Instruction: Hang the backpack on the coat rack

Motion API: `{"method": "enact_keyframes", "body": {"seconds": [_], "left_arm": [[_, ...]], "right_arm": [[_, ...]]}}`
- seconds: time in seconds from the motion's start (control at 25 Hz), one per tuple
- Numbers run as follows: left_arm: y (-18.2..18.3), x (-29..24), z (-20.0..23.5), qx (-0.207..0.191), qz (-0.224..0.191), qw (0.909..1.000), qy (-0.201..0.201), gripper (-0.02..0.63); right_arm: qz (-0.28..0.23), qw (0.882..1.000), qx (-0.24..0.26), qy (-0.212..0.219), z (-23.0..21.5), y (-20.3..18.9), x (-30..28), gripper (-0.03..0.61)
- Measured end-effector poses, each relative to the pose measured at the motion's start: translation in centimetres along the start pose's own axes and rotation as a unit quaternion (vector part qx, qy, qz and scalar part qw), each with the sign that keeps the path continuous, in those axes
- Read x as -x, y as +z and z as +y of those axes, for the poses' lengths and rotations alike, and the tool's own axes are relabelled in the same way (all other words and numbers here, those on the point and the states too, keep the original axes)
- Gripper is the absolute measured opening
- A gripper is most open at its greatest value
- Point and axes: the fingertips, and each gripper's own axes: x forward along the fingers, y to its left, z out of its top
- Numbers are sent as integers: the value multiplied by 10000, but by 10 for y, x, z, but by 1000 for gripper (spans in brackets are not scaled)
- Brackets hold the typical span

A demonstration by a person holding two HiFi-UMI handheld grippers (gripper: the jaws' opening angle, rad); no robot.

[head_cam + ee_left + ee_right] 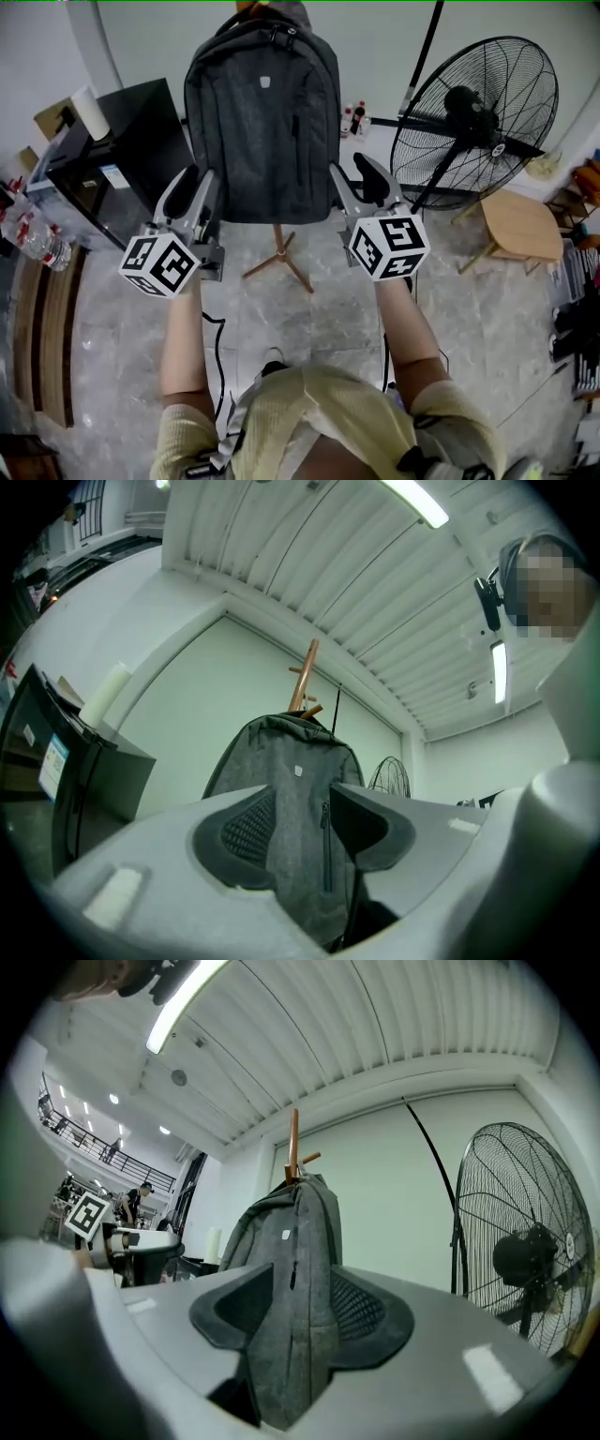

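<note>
Grey backpack hangs on coat rack — soft, slack, likely light, best held by its top handle — left gripper and right gripper parted, empty.

- Floor: pale grey, glossy marbled tiles; a thin black cable trails across it.
- Wall: plain, off-white, with a black pole leaning against it.
- Ceiling: white ribbed panels, lit by a long strip light.
- Mezzanine railing: dark, high up at the far left of the right gripper view.
- Floor fan: large, black, with a round wire cage, standing right of centre near the wall.
- Small wooden table: light wood with splayed legs, just right of the fan.
- Black cabinet: at the left, with a white paper roll on top.
- Small bottles: on the floor by the wall.
- Plastic water bottles: at the left edge.
- Wooden planks: dark, at the lower left.
</note>
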Motion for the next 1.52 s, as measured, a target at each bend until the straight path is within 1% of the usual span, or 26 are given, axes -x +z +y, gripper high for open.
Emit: {"method": "enact_keyframes", "body": {"seconds": [0.08, 0.16, 0.24, 0.32, 0.52, 0.6, 0.68, 0.76, 0.88, 1.04, 1.16, 1.32, 1.52], "left_arm": [[1, 4, -7, 12, 49, 10000, -14, 157], [0, 8, -14, -6, 120, 9999, -27, 154], [-1, 12, -19, -63, 101, 9999, -50, 149], [0, 17, -23, -180, 81, 9998, -3, 110], [-3, 26, -33, -554, 226, 9980, 189, 104], [-5, 29, -36, -721, 283, 9966, 269, 82], [-6, 33, -38, -829, 324, 9954, 345, 74], [-7, 38, -39, -913, 355, 9943, 417, 72], [-8, 43, -40, -1025, 391, 9927, 500, 72], [-12, 51, -41, -1115, 463, 9909, 595, 72], [-16, 58, -40, -1200, 548, 9887, 709, 72], [-22, 64, -37, -1243, 669, 9864, 842, 72], [-27, 71, -35, -1200, 715, 9859, 921, 72]], "right_arm": [[-46, 10000, -75, 11, 3, 2, 5, 187], [-92, 9998, -156, 16, 5, 3, 10, 176], [-126, 9997, -225, 15, 8, 3, 15, 164], [-160, 9994, -307, 16, 9, 3, 21, 126], [-283, 9986, -444, -1, 10, 8, 35, 50], [-323, 9987, -388, -13, 12, 10, 39, 30], [-339, 9991, -261, -43, 14, 10, 43, 2], [-354, 9991, -234, -64, 16, 9, 45, 2], [-392, 9985, -371, -68, 18, 8, 47, 2], [-315, 9976, -606, 76, 23, 4, 49, 2], [-225, 9976, -650, 90, 26, 1, 51, 2], [-144, 9973, -723, 49, 25, -5, 54, 2], [-87, 9970, -775, 20, 26, -11, 57, 2]]}}
